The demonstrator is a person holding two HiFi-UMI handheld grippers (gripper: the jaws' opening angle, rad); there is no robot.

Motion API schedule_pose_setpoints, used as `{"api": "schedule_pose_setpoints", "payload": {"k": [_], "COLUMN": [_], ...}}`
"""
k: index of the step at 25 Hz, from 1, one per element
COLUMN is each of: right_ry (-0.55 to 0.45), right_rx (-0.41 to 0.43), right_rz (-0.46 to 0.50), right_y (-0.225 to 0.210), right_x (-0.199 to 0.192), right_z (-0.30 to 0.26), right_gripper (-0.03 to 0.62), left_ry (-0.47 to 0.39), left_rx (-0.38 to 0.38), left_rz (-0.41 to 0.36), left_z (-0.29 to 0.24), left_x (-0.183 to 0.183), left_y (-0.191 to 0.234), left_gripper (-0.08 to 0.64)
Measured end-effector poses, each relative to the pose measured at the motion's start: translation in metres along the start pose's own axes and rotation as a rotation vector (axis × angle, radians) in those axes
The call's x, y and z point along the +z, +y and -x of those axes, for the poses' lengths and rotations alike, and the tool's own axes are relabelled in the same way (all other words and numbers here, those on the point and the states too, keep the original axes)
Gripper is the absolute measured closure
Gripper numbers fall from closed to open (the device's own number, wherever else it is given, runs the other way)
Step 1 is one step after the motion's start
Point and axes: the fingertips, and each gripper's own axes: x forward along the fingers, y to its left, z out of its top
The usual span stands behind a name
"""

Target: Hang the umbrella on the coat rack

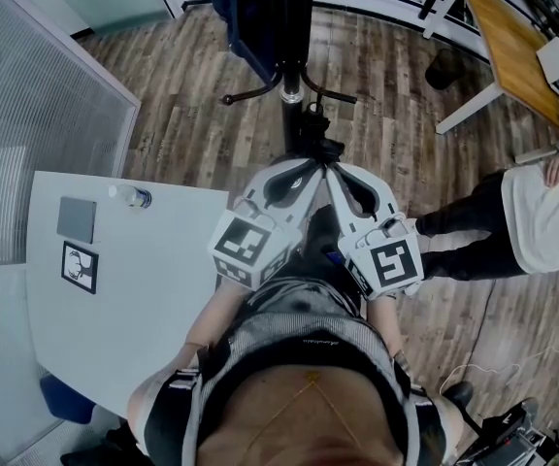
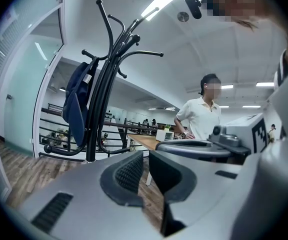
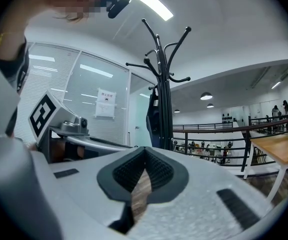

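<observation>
The black coat rack point(image 1: 291, 85) stands on the wood floor just ahead of me; in the left gripper view the coat rack point(image 2: 100, 89) rises at the left, and in the right gripper view the coat rack point(image 3: 163, 94) is at centre. A dark blue folded umbrella point(image 2: 76, 109) hangs from one of its hooks, and the umbrella point(image 1: 236, 13) shows beside the pole from above. My left gripper point(image 1: 309, 169) and right gripper point(image 1: 334, 173) are held side by side at chest height, tips toward the pole. Both are shut with nothing between the jaws, and neither touches the umbrella.
A white table point(image 1: 115, 299) at my left carries a small bottle point(image 1: 130, 196), a grey pad point(image 1: 76, 218) and a marker card point(image 1: 79, 266). A person point(image 1: 542, 212) stands at the right near a wooden table point(image 1: 512, 37). A glass partition runs along the left.
</observation>
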Motion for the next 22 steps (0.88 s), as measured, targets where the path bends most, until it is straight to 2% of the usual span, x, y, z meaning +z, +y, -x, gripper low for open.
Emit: {"api": "schedule_pose_setpoints", "payload": {"k": [8, 22], "right_ry": [0.014, 0.022], "right_rx": [0.004, 0.014], "right_rz": [0.000, 0.007], "right_y": [0.002, 0.004], "right_x": [-0.006, -0.006], "right_z": [-0.001, -0.002], "right_gripper": [0.588, 0.588], "left_ry": [0.024, -0.009], "left_rx": [0.005, 0.010], "left_rz": [-0.015, -0.022], "left_z": [0.002, 0.006], "left_x": [-0.004, 0.006], "left_y": [0.004, 0.001], "left_gripper": [0.540, 0.546]}}
